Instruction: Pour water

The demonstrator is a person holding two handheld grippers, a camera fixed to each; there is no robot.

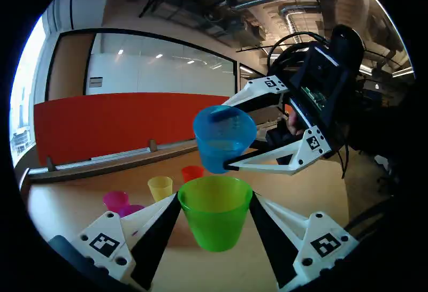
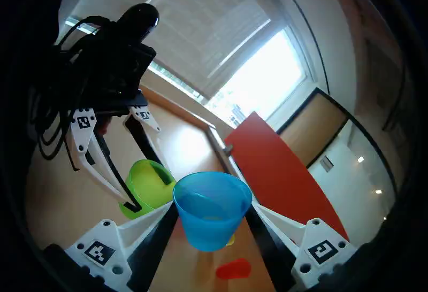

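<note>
Above the desk (image 1: 64, 201), the blue cup (image 1: 224, 137) hangs pinched in the right tongs (image 2: 212, 206) and seems tipped toward the green cup (image 1: 215, 217). There may be a little water (image 2: 214, 218) low inside it, though I can't be sure. The green cup is pinched in the left tongs (image 1: 214, 198), near the blue one but apart from it. I can't tell whether its base rests on the desk.

My worry is the gap. If the blue rim tips further before it is over the green mouth, water would land on the desk. The smooth cup could also twist in its pinch.

From the left gripper view I see the blue cup's outside and, beyond it, a yellow cup (image 1: 160, 187), a red cup (image 1: 191, 173) and a pink cup (image 1: 115, 200). From the right gripper view I look straight into the blue mouth.
</note>
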